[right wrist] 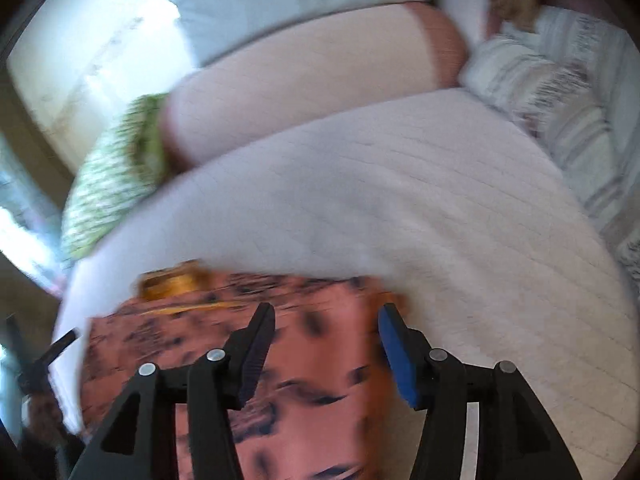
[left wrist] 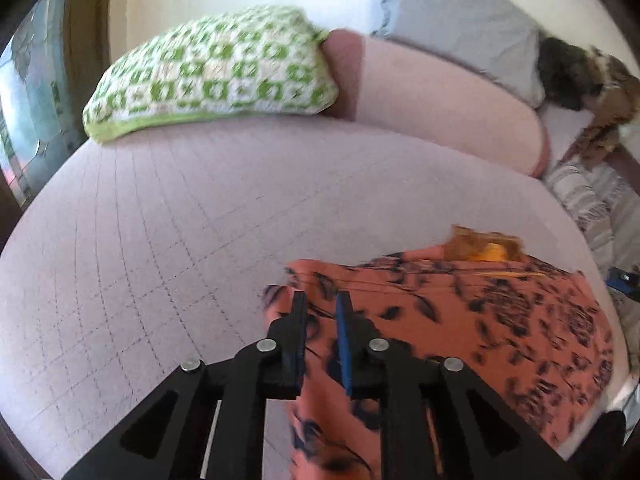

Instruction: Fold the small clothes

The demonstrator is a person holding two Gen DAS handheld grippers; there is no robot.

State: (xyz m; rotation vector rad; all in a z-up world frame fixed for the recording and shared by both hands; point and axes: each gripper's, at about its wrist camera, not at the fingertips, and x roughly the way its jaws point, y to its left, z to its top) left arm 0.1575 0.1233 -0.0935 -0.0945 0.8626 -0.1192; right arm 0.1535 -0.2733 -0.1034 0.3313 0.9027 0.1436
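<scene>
Bed (left wrist: 160, 240) w/ pale quilted cover, biggest thing here. Pink bolster (left wrist: 440, 100) along far side, green-white pillow (left wrist: 208, 72) at its end. Orange dark-print garment (left wrist: 500, 320) flat on bed near edge, under my grippers. My right gripper (right wrist: 326, 316) fingers released wide, nothing between. My left gripper (left wrist: 322, 300) fingers narrow gap, no cloth pinched.
</scene>
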